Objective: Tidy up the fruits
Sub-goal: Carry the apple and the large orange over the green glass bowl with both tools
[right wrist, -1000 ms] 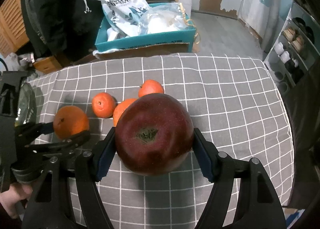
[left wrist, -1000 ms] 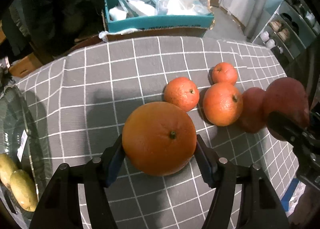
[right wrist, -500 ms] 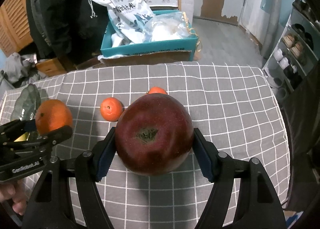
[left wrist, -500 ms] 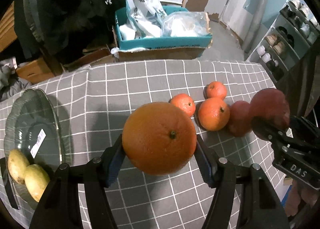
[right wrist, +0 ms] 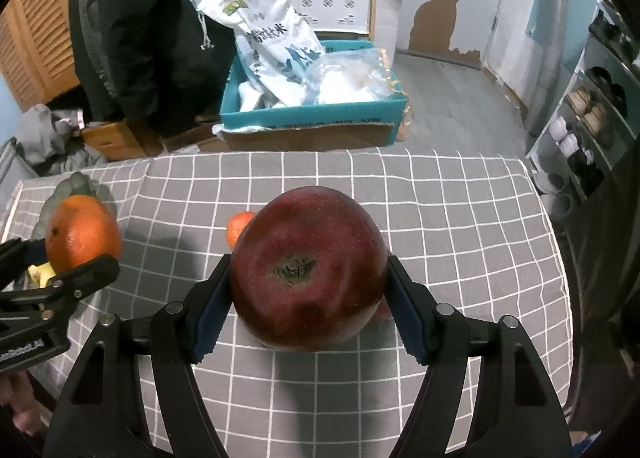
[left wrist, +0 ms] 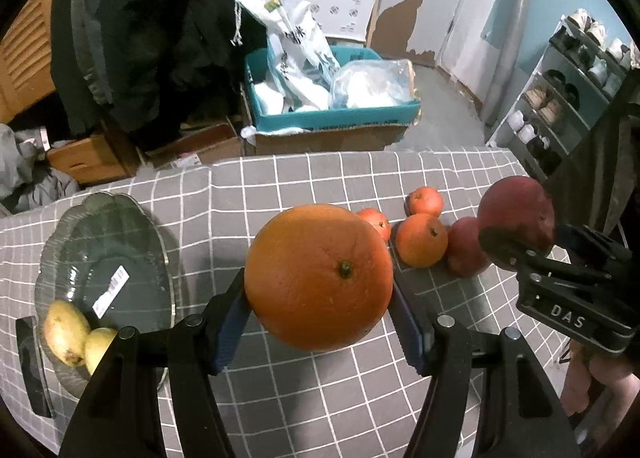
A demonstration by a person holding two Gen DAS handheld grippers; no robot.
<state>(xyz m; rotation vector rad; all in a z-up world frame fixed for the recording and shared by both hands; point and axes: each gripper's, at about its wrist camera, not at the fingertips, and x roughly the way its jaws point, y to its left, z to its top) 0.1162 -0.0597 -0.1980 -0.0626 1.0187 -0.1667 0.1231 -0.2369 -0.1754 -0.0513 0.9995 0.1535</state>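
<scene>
Both grippers tilt steeply down over the checked table, each carrying one fruit.

The left gripper [left wrist: 320, 322] is clamped on a large orange [left wrist: 318, 276] above the table's middle; the right gripper [right wrist: 308, 310] is clamped on a dark red apple [right wrist: 308, 270]. Beyond, three smaller oranges [left wrist: 421, 240] and a second apple [left wrist: 464, 254] sit near the right edge; a glass plate [left wrist: 108, 254] with two yellow fruits [left wrist: 66, 326] sits at the left edge.
</scene>
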